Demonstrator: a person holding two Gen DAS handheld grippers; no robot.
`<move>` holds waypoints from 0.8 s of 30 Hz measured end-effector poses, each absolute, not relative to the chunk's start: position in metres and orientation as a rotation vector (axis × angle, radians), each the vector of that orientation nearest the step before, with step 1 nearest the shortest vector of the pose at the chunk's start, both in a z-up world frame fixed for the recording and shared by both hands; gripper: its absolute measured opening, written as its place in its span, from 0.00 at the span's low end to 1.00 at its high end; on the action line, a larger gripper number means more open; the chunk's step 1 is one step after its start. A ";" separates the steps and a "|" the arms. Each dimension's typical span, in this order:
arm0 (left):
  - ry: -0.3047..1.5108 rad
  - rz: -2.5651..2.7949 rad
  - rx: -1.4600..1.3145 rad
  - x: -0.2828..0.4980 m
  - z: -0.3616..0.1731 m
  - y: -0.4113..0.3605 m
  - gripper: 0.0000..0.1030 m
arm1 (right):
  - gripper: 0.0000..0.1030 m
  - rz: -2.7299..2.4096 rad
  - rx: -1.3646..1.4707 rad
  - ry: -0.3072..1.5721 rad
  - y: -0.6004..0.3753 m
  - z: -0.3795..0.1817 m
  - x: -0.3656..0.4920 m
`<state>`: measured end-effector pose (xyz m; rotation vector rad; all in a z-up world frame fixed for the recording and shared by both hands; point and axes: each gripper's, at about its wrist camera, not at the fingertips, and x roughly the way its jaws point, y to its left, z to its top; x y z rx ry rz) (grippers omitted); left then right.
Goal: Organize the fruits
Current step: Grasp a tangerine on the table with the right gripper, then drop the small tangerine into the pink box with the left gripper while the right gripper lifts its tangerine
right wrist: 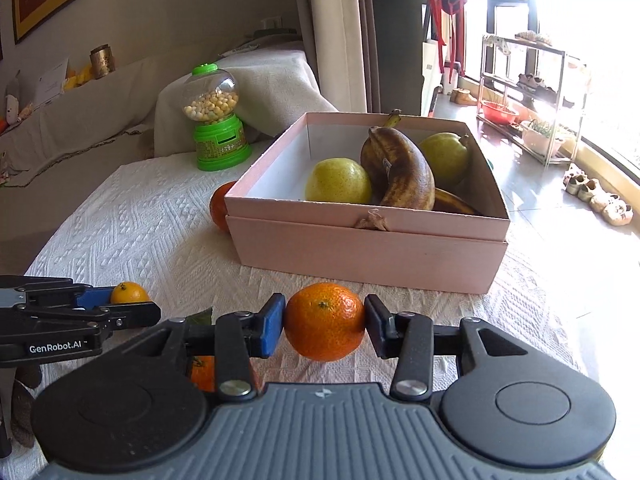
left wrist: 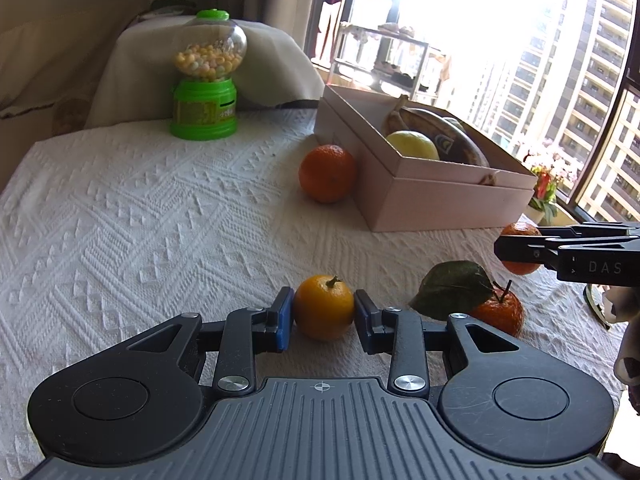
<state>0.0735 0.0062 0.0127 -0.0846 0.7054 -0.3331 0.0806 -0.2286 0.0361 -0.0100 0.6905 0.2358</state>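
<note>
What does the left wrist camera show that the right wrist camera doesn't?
Only the left wrist view shows the leafy tangerine whole, with its green leaf. Only the right wrist view shows the box's second pear and the shoe rack. Both show the pink box, the candy dispenser, and each gripper shut on a citrus fruit.

Left gripper [left wrist: 324, 314] pads seemingly clamp yellow-orange citrus [left wrist: 324, 307] on white cloth [left wrist: 140, 220]
</note>
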 end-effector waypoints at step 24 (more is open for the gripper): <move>0.322 -0.537 -0.237 0.171 0.185 -0.044 0.36 | 0.42 0.196 0.025 0.583 -0.251 0.057 0.043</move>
